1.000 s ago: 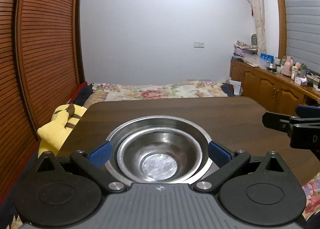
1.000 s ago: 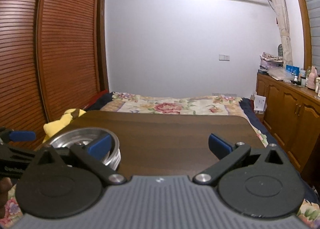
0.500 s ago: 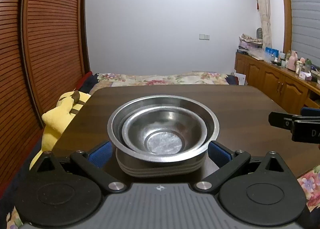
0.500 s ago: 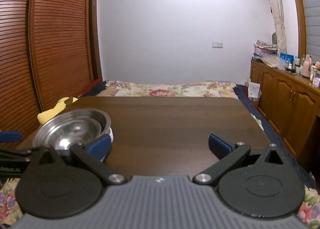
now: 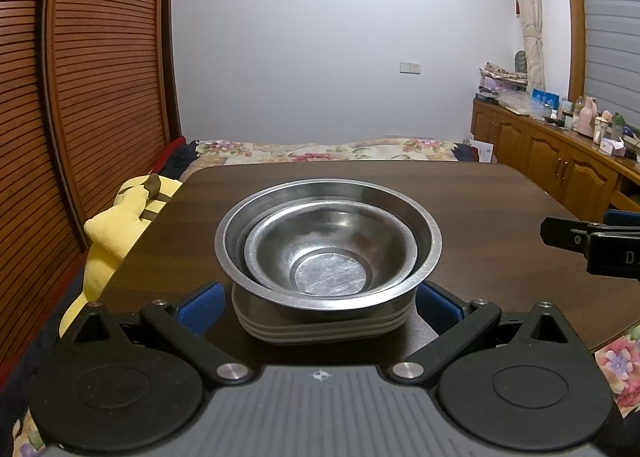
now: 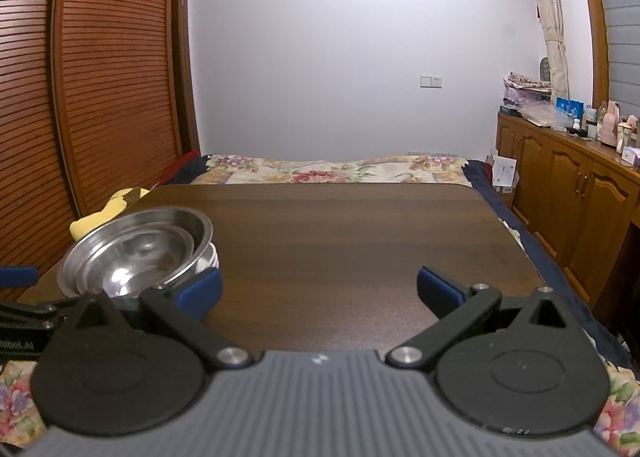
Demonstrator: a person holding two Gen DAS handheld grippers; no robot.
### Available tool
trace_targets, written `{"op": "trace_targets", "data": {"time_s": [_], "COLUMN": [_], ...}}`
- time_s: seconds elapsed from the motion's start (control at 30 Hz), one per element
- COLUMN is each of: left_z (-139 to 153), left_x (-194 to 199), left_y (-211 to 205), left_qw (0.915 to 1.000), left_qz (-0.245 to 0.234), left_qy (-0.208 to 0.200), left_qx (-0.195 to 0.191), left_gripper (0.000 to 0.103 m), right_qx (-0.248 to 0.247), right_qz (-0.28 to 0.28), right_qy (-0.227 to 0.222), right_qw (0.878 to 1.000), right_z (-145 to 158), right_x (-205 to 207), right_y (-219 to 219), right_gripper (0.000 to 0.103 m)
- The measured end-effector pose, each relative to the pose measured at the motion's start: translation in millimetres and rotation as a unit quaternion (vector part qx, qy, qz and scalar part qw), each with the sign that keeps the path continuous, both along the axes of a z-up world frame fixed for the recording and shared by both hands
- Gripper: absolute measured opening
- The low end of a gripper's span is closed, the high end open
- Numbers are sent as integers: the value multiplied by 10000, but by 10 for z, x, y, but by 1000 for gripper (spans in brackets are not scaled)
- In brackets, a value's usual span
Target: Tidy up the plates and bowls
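While both grippers spread, left gripper (image 5: 318, 299) flanks nested steel bowls (image 5: 328, 249); right gripper (image 6: 318, 287) empty; lettering cropped, unreadable

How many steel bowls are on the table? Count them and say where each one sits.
2. The large round steel bowl sits on a stack of grey-rimmed plates at the dark wooden table's near left; the small round steel bowl nests inside it. More could hide beneath.
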State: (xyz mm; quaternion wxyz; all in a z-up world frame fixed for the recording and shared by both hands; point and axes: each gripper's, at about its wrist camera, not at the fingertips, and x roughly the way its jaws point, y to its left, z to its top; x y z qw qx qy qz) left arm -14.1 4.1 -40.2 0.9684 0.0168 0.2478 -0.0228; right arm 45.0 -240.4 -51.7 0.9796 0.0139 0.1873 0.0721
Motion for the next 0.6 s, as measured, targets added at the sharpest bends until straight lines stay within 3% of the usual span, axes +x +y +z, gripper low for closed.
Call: {"op": "trace_targets", "data": {"time_s": [0.6], "left_z": [13], "left_x": [1], "left_y": [22], "left_qw": [10000], "left_qz": [27], "left_qy": [-39], "left_qx": [15], "left_gripper": [103], "right_qx": [28], "right_qz": [-5], "right_qy": [-24], "right_qw": [10000], "right_z": [-4], "right_x": [1], "right_y": [-36], "right_gripper": [103]}}
